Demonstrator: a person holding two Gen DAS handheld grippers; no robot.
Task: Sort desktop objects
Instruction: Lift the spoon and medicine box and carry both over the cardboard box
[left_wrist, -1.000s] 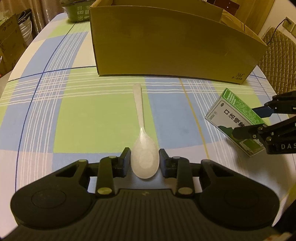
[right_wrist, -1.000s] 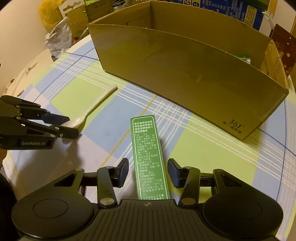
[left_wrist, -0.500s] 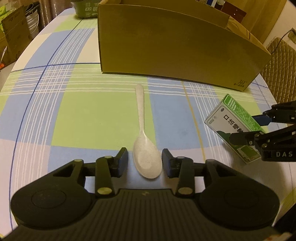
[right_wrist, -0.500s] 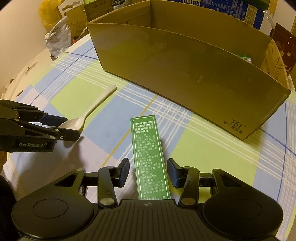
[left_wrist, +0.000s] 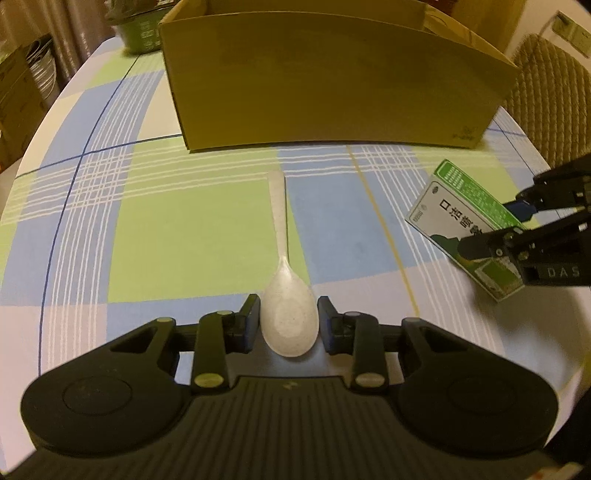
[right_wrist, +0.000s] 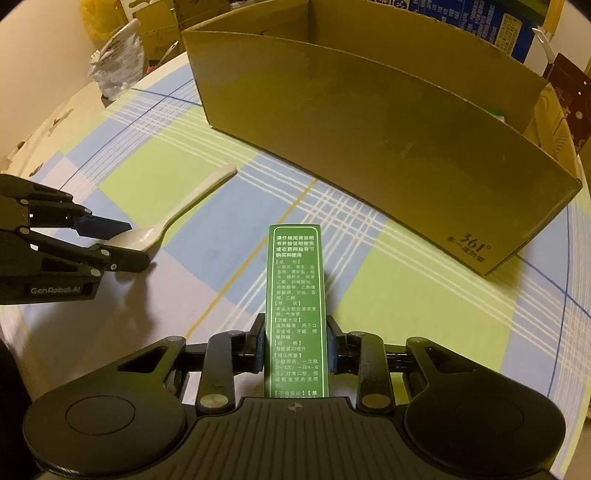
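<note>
Lying flat on the checked cloth (left_wrist: 155, 229), the spoon (left_wrist: 289, 317) is set with its handle pointing toward the carton (left_wrist: 332, 85) and its bowl at the near end, so that the bowl, the widest part, can be taken from both sides. The bowl is bracketed by the left gripper (left_wrist: 288, 323): one finger sits at each flank, touching or very nearly so. Whether the bowl is truly pinched cannot be told, since a thin gap may remain on the right flank and the spoon appears to rest on the cloth. The left gripper is held low and level, aimed straight at the carton's front wall, along the spoon's length.

Nearer the carton's right end, the box (right_wrist: 295, 306) is clamped across its narrow sides by the right gripper (right_wrist: 295, 345), the fingers pressed against both long faces at its near part. It is held lengthwise, its green printed face up and its far end jutting toward the carton, presumably so that it can be carried over the wall end first. In the left view, its far end appears raised off the cloth and tilted. The right gripper is held slightly above the cloth and angled toward the carton's front wall.

The carton stands open-topped beyond both items and is judged to be the sorting target. Both items are outside it, in front of its wall.
</note>
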